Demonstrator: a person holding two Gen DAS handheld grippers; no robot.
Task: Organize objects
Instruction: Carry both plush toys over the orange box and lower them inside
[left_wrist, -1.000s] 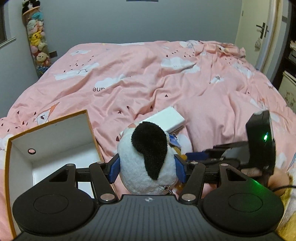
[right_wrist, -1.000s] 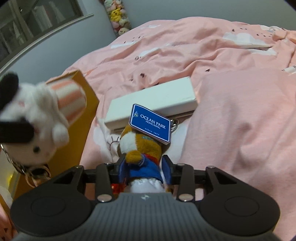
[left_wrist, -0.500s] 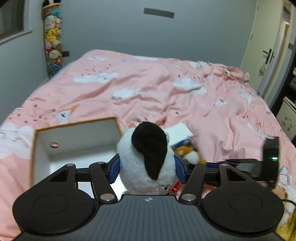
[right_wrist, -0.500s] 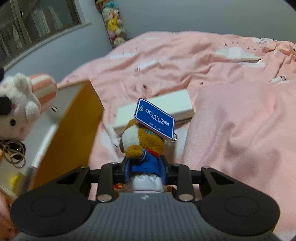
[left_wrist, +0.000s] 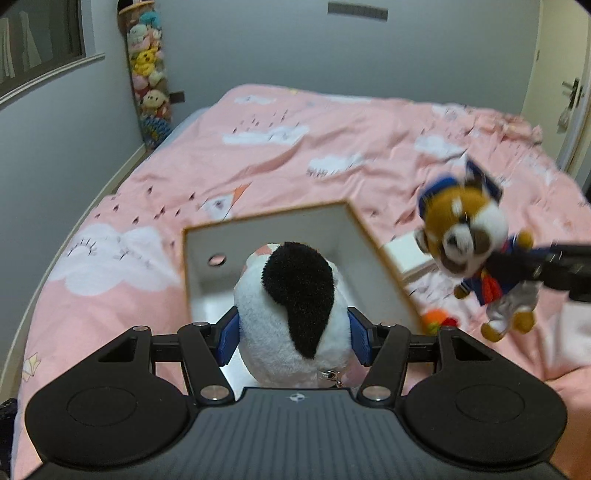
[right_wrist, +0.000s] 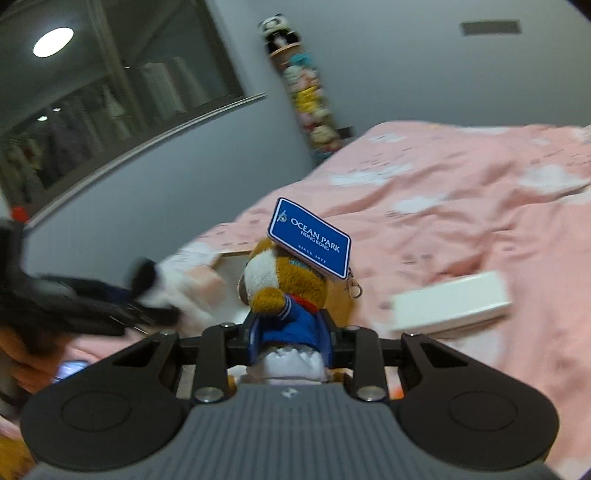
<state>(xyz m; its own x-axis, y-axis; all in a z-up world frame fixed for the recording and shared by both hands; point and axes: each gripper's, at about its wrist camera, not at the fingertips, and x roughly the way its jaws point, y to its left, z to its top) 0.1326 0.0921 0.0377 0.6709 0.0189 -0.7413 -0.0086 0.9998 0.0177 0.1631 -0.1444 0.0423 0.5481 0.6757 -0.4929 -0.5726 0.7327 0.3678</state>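
- Box (left_wrist: 373, 254) open on the bed (left_wrist: 332, 140); I'd get fully over it before letting go.
- Left hand-held gripper (left_wrist: 293, 334) pinches the white plush (left_wrist: 291, 317) above the box.
- Right hand-held gripper (right_wrist: 290, 341) clamps the bear (right_wrist: 284, 291), in air beside the box; drop second.

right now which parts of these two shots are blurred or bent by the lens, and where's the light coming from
Left wrist view: the white and black plush in the left tongs is sharp, the brown plush motion-smeared, and the bed edge bows from the fisheye. Right wrist view: the blue tag reads clearly, the white box and pink bedding are smeared, and a ceiling light reflects in the window.
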